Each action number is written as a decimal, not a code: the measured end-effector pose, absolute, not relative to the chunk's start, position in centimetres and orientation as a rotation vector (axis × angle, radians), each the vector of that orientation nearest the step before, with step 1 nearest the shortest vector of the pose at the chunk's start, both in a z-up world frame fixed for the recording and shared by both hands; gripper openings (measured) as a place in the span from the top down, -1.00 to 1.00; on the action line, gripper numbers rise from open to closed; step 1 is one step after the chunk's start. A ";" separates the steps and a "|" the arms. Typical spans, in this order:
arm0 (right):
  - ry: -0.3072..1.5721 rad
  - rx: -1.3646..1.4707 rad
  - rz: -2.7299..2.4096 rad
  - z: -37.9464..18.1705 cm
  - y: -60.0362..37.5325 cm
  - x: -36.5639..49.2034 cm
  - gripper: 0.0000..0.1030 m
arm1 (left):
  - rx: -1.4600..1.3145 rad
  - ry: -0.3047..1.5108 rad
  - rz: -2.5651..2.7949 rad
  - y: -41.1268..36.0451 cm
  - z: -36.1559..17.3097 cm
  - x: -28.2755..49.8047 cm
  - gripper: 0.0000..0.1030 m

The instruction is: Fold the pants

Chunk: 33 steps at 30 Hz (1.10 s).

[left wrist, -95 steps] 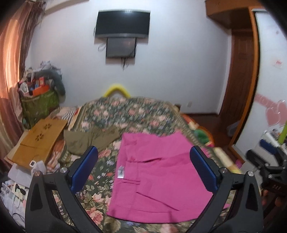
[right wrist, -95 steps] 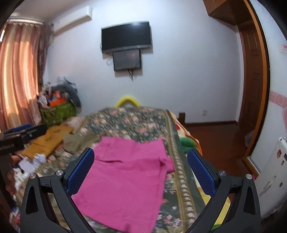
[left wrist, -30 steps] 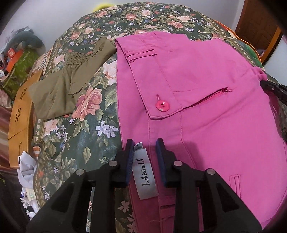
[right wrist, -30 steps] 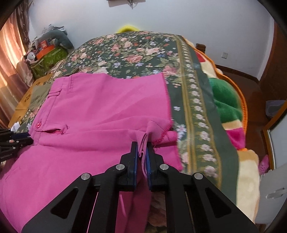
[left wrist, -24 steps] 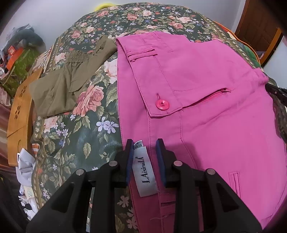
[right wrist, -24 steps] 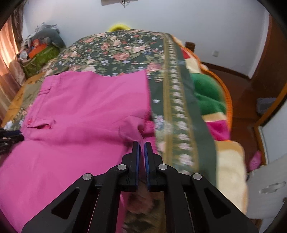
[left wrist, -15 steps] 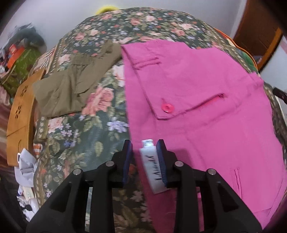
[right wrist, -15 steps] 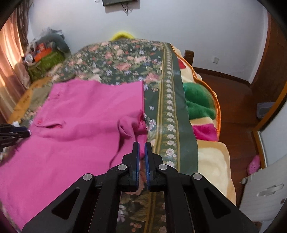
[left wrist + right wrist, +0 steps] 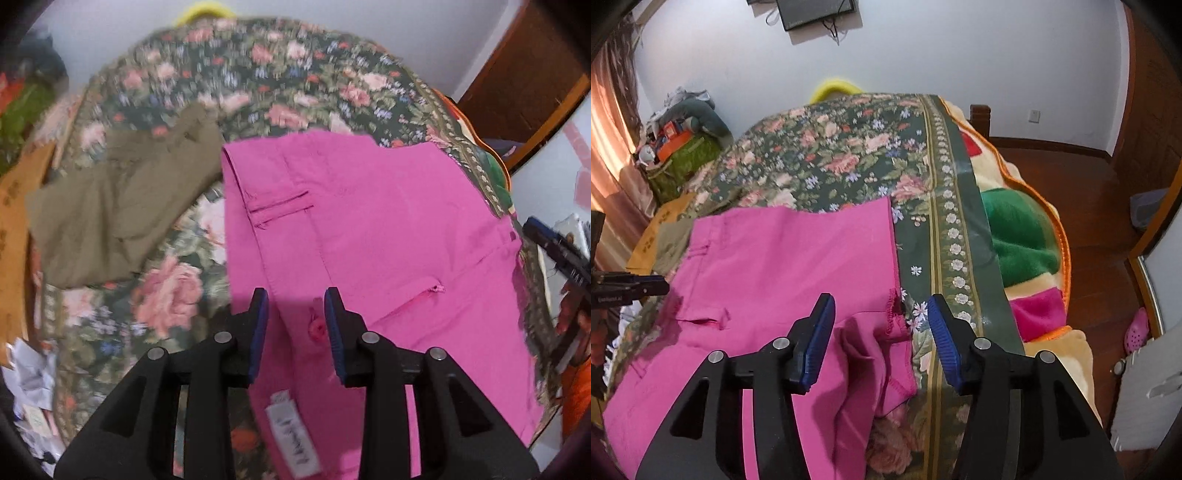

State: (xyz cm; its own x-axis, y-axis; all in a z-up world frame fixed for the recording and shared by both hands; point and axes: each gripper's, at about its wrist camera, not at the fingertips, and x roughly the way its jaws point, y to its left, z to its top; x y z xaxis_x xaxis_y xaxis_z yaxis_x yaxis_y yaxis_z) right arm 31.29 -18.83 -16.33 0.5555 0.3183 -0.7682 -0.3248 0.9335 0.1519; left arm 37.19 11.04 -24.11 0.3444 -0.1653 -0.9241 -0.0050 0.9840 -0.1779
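Pink pants [image 9: 369,229] lie folded flat on the floral bedspread [image 9: 280,81]. My left gripper [image 9: 295,314] hovers over their left edge with its jaws opening. The pink button [image 9: 317,330] lies beneath the gap, and the pads press on nothing. The white label [image 9: 291,435] rests loose on the cloth behind the fingers. My right gripper [image 9: 881,317] hangs above the rumpled hem corner [image 9: 894,325] of the pants [image 9: 783,266], jaws opening wide with no cloth pinched. Each gripper shows at the edge of the other's view: the right gripper [image 9: 554,247] and the left gripper [image 9: 628,288].
An olive garment [image 9: 122,214] lies on the bedspread left of the pants. A brown board [image 9: 14,221] sits beyond the bed's left side. A green and yellow blanket [image 9: 1015,240] hangs off the right edge over the wooden floor [image 9: 1089,206]. A cluttered green bag [image 9: 683,162] stands by the curtain.
The left gripper let go of the white label and moved forward along the pants' edge. The right gripper, shut on the hem corner before, spread its jaws and dropped the cloth.
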 end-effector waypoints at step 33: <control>0.928 -0.221 0.436 -19.3 -15.1 31.3 0.89 | -0.032 1.162 0.081 12.2 -26.0 35.3 0.90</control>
